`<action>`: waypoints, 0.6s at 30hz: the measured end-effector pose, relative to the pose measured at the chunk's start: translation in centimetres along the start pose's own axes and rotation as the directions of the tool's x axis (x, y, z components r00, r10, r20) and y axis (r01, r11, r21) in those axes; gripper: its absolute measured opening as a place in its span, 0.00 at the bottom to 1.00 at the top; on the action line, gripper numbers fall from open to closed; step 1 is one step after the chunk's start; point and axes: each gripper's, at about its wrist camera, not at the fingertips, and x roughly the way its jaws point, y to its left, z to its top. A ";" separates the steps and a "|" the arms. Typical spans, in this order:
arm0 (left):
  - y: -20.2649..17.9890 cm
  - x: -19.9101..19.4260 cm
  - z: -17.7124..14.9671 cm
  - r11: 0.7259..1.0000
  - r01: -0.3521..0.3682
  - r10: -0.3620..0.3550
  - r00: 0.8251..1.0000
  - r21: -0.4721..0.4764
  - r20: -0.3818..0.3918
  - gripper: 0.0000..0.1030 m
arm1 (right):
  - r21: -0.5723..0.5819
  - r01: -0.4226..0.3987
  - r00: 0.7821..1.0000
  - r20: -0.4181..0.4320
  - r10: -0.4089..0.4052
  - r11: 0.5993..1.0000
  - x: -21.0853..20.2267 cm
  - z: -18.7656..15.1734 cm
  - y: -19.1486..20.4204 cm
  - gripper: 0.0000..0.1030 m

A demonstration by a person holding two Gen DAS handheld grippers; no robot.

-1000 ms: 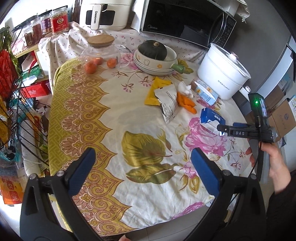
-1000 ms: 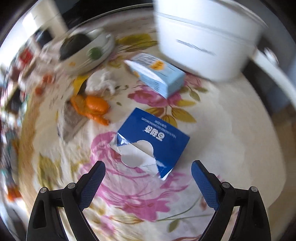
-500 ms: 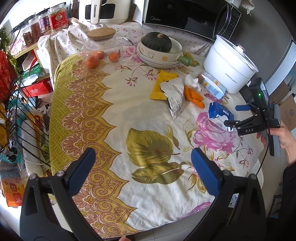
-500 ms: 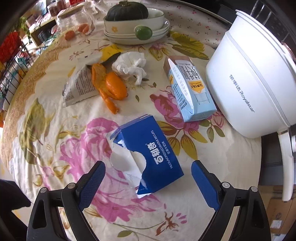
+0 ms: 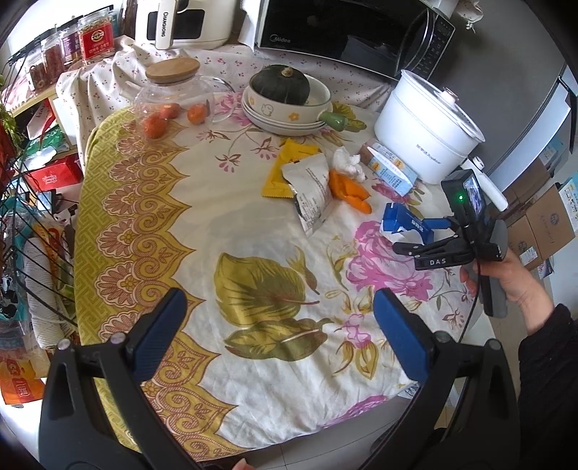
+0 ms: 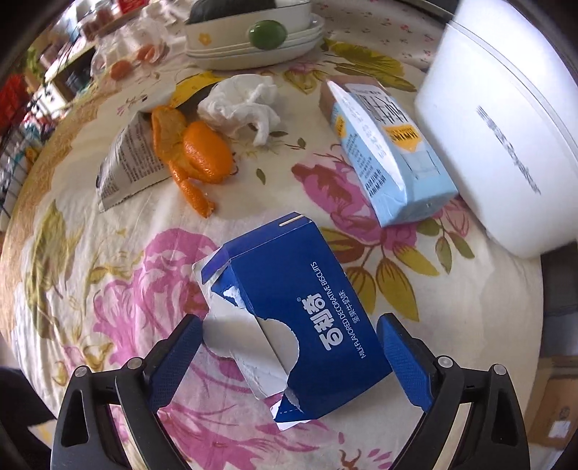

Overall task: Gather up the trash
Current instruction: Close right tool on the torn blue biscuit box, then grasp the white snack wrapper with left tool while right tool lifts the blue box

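**K:** Right gripper (image 6: 289, 356) jaws wide, straddling the torn blue biscuit box (image 6: 307, 325), pads not touching it. Left gripper (image 5: 276, 327) also spread wide, empty, over the floral tablecloth (image 5: 253, 253).

**M:** Anything unreadable?

**K:** Box's near end dips between the fingers; can't tell how deep. White cooker (image 6: 505, 144) beyond the box on the right is blurred and cut off by the frame.

**M:** Surface, room?

**K:** Round table, wrinkled cloth. Microwave (image 5: 346, 32) and jars (image 5: 94, 43) far behind the box.

**M:** Trash state?

**K:** Box lies flat, end ripped open, white inside showing. Just past it: orange peel (image 6: 197, 159), crumpled tissue (image 6: 242, 105), grey wrapper (image 6: 124, 166), light-blue carton (image 6: 390, 159) on its side against the cooker.
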 end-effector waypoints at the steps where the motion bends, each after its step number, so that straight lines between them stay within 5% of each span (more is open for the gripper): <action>1: -0.2 0.0 -0.1 1.000 0.006 -0.006 1.000 0.002 -0.002 0.99 | 0.016 0.005 1.000 0.007 -0.005 1.000 -0.2 -0.4 -0.1 0.94; 7: -1.0 0.2 -0.8 0.999 0.011 -0.010 1.000 0.037 -0.018 0.99 | 0.168 0.010 0.998 0.052 -0.019 0.986 -2.5 -4.0 -0.9 0.82; 8: -1.1 0.2 -1.0 0.999 0.009 -0.008 1.000 0.039 -0.022 0.99 | 0.203 0.012 0.999 0.049 -0.023 0.979 -2.9 -4.7 -1.3 0.59; 9: -1.2 0.2 -1.2 0.999 0.008 -0.007 1.000 0.041 -0.024 0.99 | 0.240 0.028 0.999 0.020 -0.034 0.970 -3.1 -5.5 -1.7 0.48; 18: -1.9 0.3 -2.6 0.997 -0.008 0.010 0.999 0.078 -0.036 0.99 | 0.325 0.004 1.000 -0.003 -0.003 0.946 -6.2 -12.1 -0.4 0.48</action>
